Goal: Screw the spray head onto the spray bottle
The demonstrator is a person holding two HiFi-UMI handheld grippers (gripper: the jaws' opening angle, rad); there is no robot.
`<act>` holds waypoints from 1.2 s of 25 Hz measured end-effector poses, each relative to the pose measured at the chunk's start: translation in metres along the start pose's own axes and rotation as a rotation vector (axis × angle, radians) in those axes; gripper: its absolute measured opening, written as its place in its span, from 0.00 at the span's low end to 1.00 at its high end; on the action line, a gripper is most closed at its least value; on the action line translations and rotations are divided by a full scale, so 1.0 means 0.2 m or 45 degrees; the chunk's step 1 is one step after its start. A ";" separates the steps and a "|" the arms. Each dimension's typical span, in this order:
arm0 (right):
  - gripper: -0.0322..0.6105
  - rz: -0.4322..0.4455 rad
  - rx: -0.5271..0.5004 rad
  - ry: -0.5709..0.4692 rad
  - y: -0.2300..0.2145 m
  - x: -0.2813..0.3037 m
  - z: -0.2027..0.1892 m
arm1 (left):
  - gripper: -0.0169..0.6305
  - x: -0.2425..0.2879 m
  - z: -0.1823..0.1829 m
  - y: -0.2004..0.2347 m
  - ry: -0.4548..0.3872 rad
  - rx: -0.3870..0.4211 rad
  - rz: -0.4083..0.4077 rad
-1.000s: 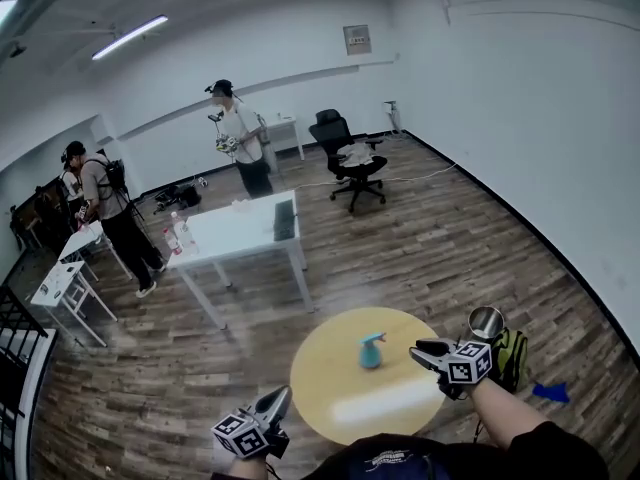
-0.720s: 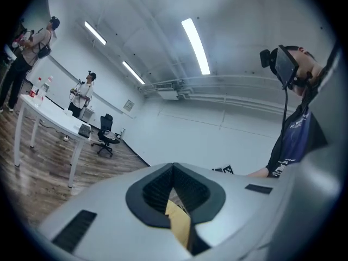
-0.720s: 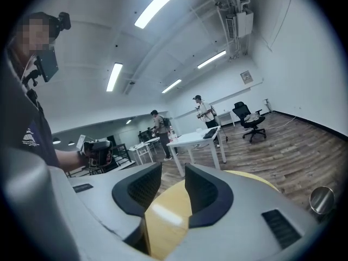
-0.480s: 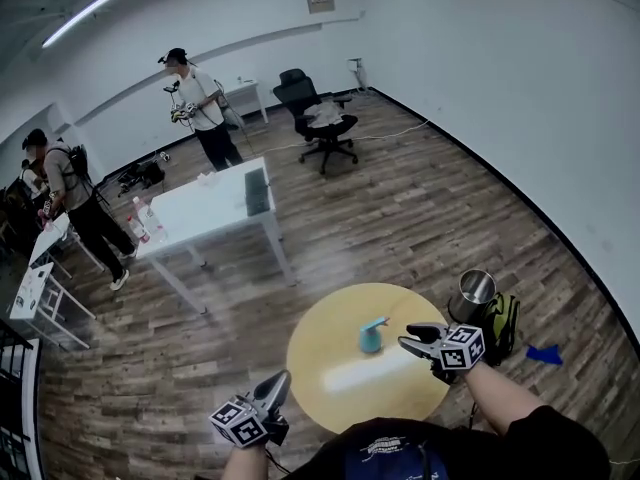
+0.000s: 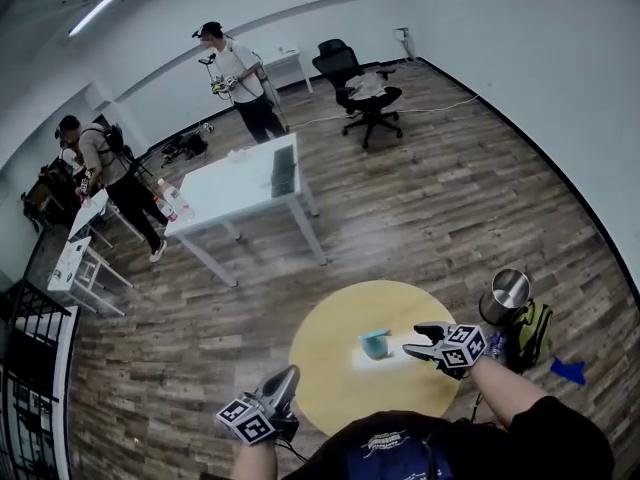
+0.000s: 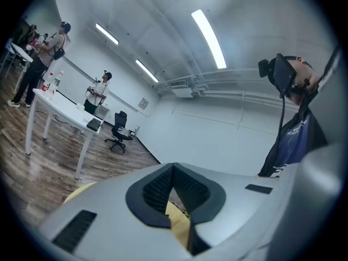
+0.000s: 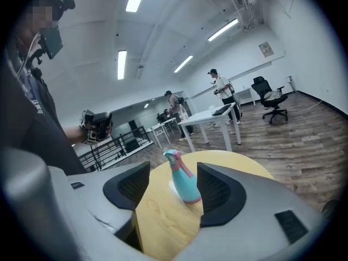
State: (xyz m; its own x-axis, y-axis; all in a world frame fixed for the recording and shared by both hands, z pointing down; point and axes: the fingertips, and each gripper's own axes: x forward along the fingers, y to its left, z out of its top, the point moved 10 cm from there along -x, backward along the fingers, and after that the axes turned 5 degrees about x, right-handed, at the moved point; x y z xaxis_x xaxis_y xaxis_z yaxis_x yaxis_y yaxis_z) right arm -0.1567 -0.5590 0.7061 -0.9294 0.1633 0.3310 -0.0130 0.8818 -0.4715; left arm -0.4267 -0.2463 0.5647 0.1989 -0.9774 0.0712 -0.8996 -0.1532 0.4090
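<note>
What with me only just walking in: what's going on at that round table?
A person holds a gripper in each hand at the table. The right gripper, its jaws just opening and empty, points at the spray bottle standing there, not touching it. Its head looks already on. The left gripper is shut, empty, by the near edge.

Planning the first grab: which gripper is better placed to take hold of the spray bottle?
Right. The right gripper faces the spray bottle close by; its jaws have just been opening, nothing between them yet. The left gripper is shut and farther off.
</note>
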 end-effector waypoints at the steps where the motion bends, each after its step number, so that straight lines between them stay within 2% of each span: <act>1: 0.53 0.016 -0.017 0.025 -0.04 0.01 -0.01 | 0.04 0.02 -0.01 -0.01 -0.001 -0.003 0.022; 7: 0.60 0.039 -0.107 0.157 -0.10 0.11 -0.07 | 0.04 0.04 -0.02 0.00 0.014 -0.004 0.068; 11: 0.65 -0.037 -0.195 0.255 -0.01 0.20 -0.16 | 0.04 -0.05 -0.04 0.11 0.046 0.001 0.021; 17: 0.76 -0.143 -0.240 0.356 0.07 0.44 -0.31 | 0.04 -0.10 -0.05 0.29 0.126 0.052 -0.083; 22: 0.84 -0.202 -0.271 0.369 0.04 0.65 -0.39 | 0.04 -0.14 -0.12 0.38 0.241 0.093 -0.071; 30: 0.85 -0.328 -0.300 0.272 -0.11 0.90 -0.48 | 0.04 -0.16 -0.22 0.44 0.329 0.070 -0.051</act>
State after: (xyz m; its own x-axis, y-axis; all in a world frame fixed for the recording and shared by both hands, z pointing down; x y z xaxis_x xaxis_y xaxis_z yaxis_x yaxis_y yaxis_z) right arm -0.2890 -0.5059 0.8547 -0.8091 -0.0098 0.5876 -0.1275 0.9790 -0.1592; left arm -0.4957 -0.2225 0.6377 0.3209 -0.9021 0.2886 -0.9073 -0.2054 0.3668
